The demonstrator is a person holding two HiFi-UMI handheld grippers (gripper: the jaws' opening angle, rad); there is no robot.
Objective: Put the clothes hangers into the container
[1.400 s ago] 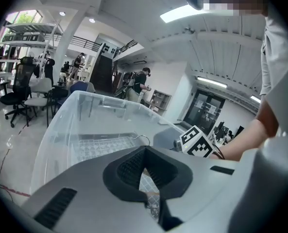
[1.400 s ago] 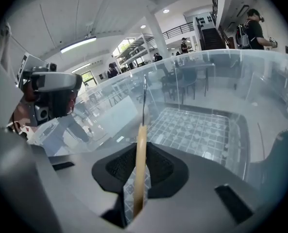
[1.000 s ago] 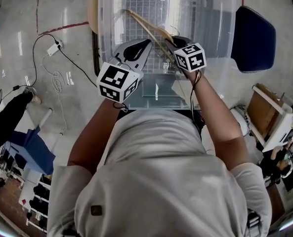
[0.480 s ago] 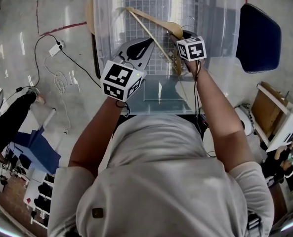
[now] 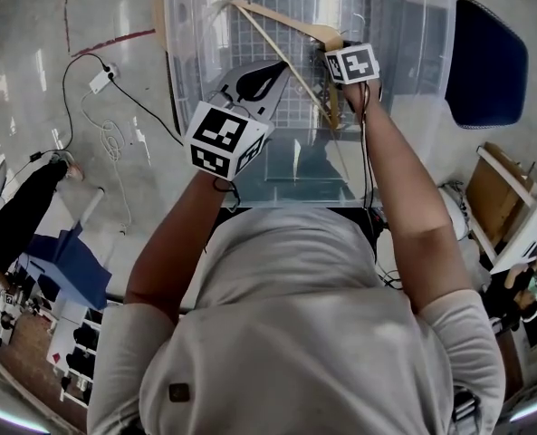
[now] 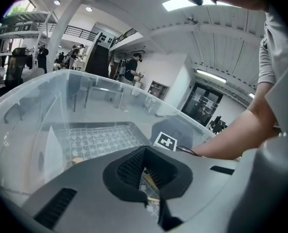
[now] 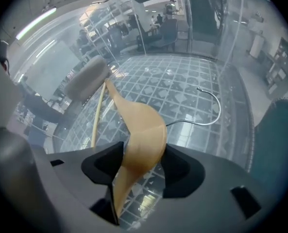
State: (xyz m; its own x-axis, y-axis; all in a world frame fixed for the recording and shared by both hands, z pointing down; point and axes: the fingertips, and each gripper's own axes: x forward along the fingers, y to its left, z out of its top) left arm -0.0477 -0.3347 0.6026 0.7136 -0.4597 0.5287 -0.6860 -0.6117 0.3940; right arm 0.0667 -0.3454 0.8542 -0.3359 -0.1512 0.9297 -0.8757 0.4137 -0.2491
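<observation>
Leaning over a clear plastic container [image 5: 182, 53], a person lowers a wooden clothes hanger [image 7: 139, 130] inside its walls. The right gripper [image 7: 143, 165] points steeply down toward the container's floor, and its jaws have just been opening. They now stand wide, released, with the hanger's broad shoulder between them and no longer pinched. Whether the hanger's far end already rests on the floor cannot be told. The left gripper [image 6: 144, 154] hovers just above the container's near rim, tips pressed together on nothing.

The hanger is pale, smooth, varnished-looking wood, flared and curved at the shoulder, with a slim lower bar and a thin wire hook [image 7: 209, 113] arching over the container's grid-patterned floor. It looks light and rigid, probably slick on its rounded faces. The thick shoulder near the neck seems the surest place to grip, while the hook could snag on the container's wall. The container is glossy, see-through and hard-sided.
</observation>
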